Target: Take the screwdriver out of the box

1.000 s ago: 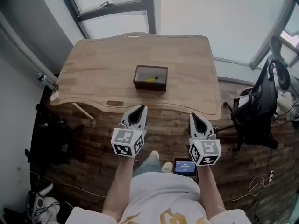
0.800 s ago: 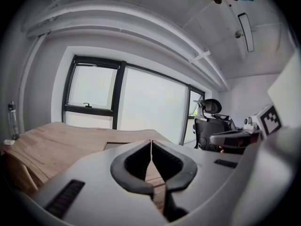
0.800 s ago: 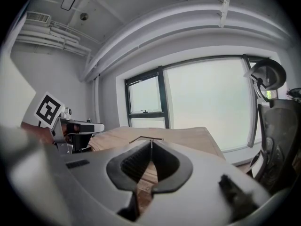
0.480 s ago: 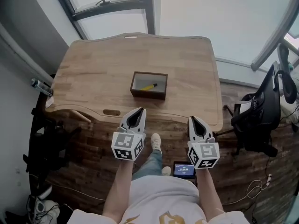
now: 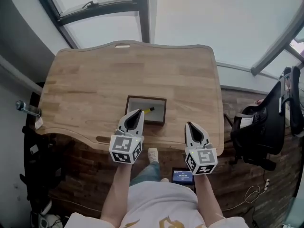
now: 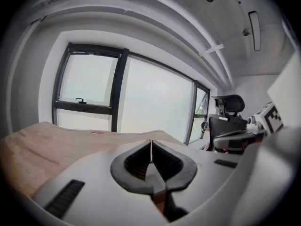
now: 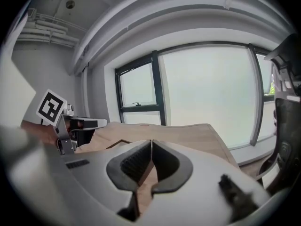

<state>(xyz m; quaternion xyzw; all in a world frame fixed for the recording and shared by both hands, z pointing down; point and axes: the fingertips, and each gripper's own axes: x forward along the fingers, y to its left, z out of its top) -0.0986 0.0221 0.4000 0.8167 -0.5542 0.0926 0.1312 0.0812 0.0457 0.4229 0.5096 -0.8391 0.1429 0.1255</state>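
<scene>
A dark brown open box (image 5: 159, 118) stands on the wooden table (image 5: 85, 84) near its front edge. Inside lies the screwdriver (image 5: 148, 110); only its yellow handle shows, just past my left gripper's tip. My left gripper (image 5: 137, 112) is shut and empty, and its tip overlaps the box's near left part in the head view. In the left gripper view the left gripper (image 6: 151, 143) shows its jaws pressed together, with the tabletop (image 6: 42, 140) beyond them. My right gripper (image 5: 189, 125) is over the table's front edge, right of the box. The right gripper (image 7: 151, 142) is also shut and empty.
A black office chair (image 5: 260, 125) stands right of the table. A small screen device (image 5: 182, 176) lies on the brick floor by the person's shoe (image 5: 153, 154). Large windows (image 5: 190, 18) run behind the table. A bottle (image 5: 26, 108) sticks out at the table's left.
Both grippers have moved forward from over the floor to the table's front edge. The left tip now reaches the box. Both stay shut.
</scene>
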